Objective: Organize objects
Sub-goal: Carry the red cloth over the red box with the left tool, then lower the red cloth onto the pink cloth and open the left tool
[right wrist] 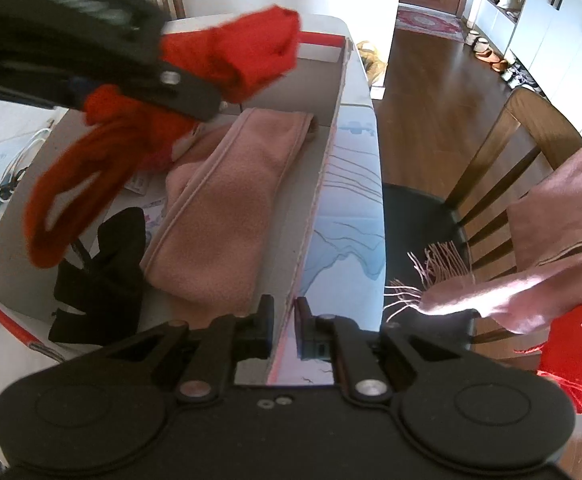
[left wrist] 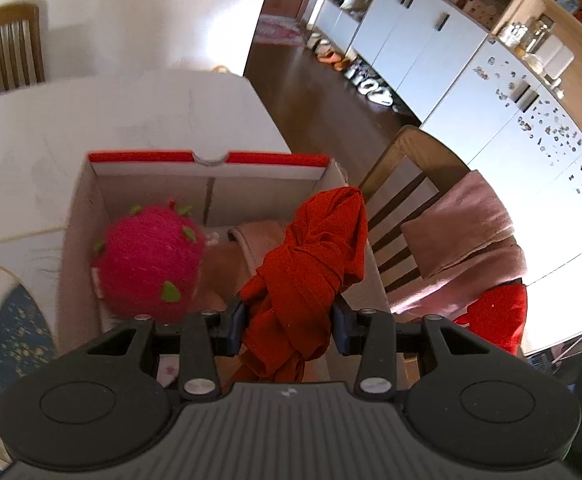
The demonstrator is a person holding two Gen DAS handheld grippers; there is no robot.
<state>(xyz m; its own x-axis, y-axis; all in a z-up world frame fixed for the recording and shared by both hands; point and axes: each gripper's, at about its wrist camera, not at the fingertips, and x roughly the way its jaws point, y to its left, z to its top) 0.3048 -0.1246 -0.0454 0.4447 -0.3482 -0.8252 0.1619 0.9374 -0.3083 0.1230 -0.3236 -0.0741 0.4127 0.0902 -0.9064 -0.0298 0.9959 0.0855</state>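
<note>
My left gripper (left wrist: 289, 311) is shut on a bunched red cloth (left wrist: 311, 256) and holds it over an open cardboard box with a red rim (left wrist: 147, 157). Inside the box lie a fuzzy pink ball with green spikes (left wrist: 151, 260), a folded pink fleece band (right wrist: 227, 208) and a black fabric item (right wrist: 103, 276). In the right wrist view the left gripper (right wrist: 195, 92) comes in from the upper left, and the red cloth (right wrist: 243, 52) hangs partly into the box. My right gripper (right wrist: 285, 320) is shut on the box's near side wall (right wrist: 323, 184).
The box stands on a white table (left wrist: 151, 112) near its right edge. Beside that edge is a wooden chair (right wrist: 503, 152) draped with a pink fringed scarf (right wrist: 563, 240) and a red garment (right wrist: 575, 352). Cables (right wrist: 23, 160) lie left of the box. White cabinets (left wrist: 411, 36) line the far wall.
</note>
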